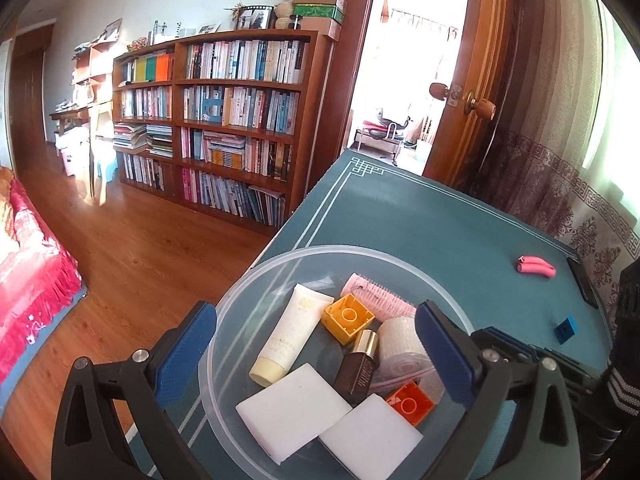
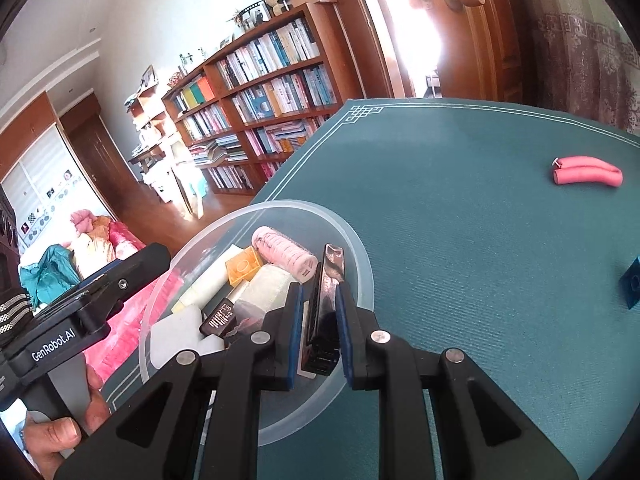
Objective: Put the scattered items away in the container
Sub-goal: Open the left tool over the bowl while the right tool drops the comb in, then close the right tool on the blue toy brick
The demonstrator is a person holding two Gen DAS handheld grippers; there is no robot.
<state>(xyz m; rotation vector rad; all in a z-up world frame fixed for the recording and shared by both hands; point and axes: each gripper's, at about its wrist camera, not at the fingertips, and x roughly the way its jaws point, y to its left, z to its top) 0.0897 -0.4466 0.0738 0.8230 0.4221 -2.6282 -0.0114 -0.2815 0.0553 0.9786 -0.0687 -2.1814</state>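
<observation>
Bowl (image 1: 280, 264): clear plastic, round, sitting near the corner of the surface (image 1: 420, 224), which wears a teal mat with a white line border.
Bowl contents: cream tube (image 1: 290, 332), yellow brick (image 1: 347, 317), orange brick (image 1: 409, 403), pink roller (image 1: 380, 298), white gauze roll (image 1: 400, 346), brown bottle (image 1: 358, 368) with a gold cap, two white sponges (image 1: 292, 410) lying side by side at the near rim.
Left tongs (image 1: 316, 356): spread wide apart, hovering over the bowl, holding nothing; blue pads (image 1: 186, 354) on both fingers.
Right tongs (image 2: 319, 330): clamped on a dark flat bar (image 2: 326, 304), which sticks forward between the pads above the bowl's near side.
Pink curler (image 2: 586, 171): lying on the mat, well apart from the bowl, towards the far right.
Blue brick (image 2: 632, 280): on the mat at the right edge, nearer than the curler.
Hand (image 2: 64, 432): gripping the left tool's handle at lower left of the right wrist view.
Background: bookshelf (image 1: 224, 120) along the wall, wooden floor, open door (image 1: 480, 60).
</observation>
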